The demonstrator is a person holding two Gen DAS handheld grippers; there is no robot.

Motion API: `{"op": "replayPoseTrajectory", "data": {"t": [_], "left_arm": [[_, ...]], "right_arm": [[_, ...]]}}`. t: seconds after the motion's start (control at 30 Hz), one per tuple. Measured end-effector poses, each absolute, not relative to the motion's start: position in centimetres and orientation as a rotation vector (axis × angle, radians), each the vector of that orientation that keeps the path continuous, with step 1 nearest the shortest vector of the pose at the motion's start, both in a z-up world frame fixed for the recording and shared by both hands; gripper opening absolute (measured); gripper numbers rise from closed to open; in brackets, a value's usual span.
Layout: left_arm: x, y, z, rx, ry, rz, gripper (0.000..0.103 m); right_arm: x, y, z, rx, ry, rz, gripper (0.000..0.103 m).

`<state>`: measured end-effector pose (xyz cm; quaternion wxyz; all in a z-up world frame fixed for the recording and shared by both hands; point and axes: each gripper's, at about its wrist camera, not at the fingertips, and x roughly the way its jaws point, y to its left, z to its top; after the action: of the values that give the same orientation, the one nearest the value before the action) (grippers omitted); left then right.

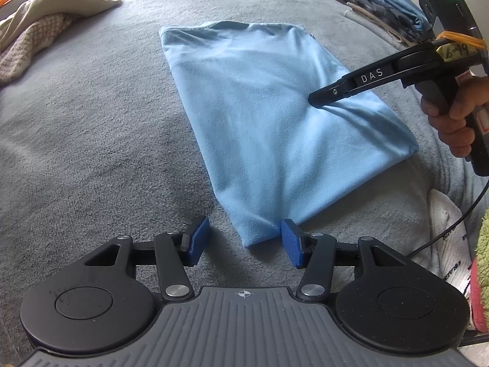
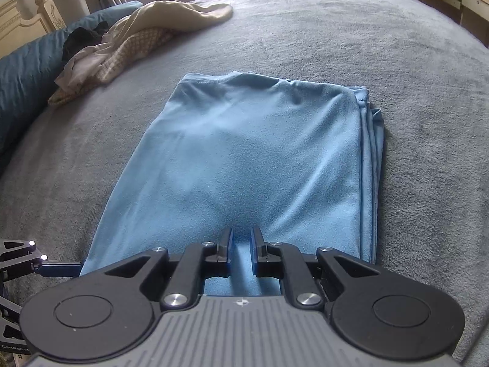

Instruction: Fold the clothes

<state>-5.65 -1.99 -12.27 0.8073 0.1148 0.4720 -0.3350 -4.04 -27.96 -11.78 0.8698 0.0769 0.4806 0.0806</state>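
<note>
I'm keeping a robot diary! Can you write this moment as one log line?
step: folding | item: light blue garment folded on grey blanket | left tool: open at garment's corner | right tool: nearly shut, pressing the cloth

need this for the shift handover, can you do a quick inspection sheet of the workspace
surface: grey fleece blanket over the bed
job's things: light blue garment folded flat
clutter: unfolded clothes heap; folded stack
grippers: left gripper jaws open at the garment's near corner; right gripper jaws nearly shut, tips pressing into the garment
cables: black cable below the right gripper
surroundings: cream bedpost, blue pillow
</note>
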Motion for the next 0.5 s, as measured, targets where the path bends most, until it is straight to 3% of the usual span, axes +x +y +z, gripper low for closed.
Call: {"op": "replayPoseTrajectory", "data": {"t": [0.5], "left_arm": [[-6.00, -2.01, -12.47, 0.245, 1.008, -0.721, 0.052]], "right_arm": [[-3.95, -27.74, -11.78, 0.149, 1.010, 0.162, 0.012]]}}
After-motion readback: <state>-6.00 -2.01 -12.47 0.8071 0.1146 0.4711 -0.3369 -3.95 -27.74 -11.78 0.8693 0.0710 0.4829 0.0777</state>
